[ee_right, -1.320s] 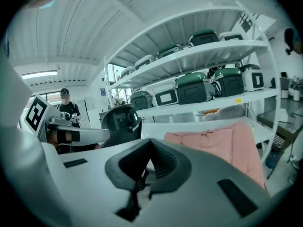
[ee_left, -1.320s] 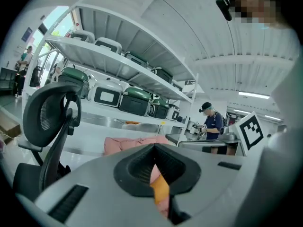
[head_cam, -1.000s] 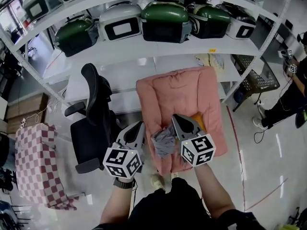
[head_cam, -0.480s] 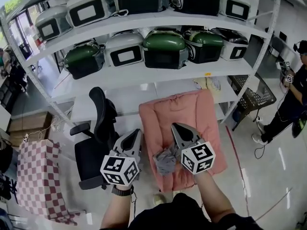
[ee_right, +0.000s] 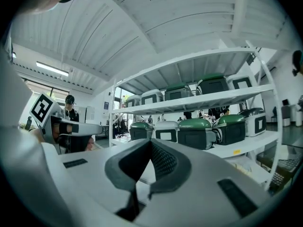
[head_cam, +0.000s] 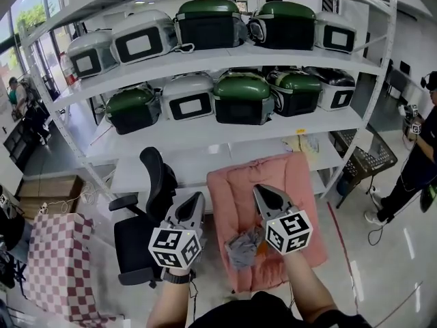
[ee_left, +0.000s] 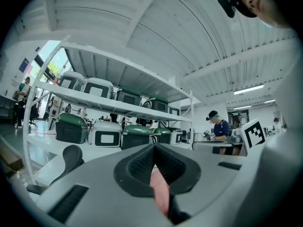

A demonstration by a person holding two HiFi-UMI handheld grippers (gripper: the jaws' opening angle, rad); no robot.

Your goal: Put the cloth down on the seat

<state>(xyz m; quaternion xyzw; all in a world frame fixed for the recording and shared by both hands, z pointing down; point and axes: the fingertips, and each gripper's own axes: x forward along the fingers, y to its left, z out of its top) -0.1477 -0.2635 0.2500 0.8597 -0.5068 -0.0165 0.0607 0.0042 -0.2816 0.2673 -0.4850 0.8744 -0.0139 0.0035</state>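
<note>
The grey cloth lies crumpled on the pink cushioned seat, near its front edge and between my two grippers. Both grippers are held above the seat and point toward the shelves. In the head view the left gripper hangs over the seat's left edge with its jaws together. Its own view shows its tips meeting, with only a sliver of pink behind them. The right gripper is shut and empty, its tips closed with nothing between them. Neither gripper touches the cloth.
A black office chair stands left of the seat, and a red-checked box further left. White shelving behind carries several green and grey cases. A person stands at the far right. Something orange shows beside the cloth.
The head view has tilted up, showing more of the shelves. Both grippers have risen away from the cloth, which stays on the seat.
</note>
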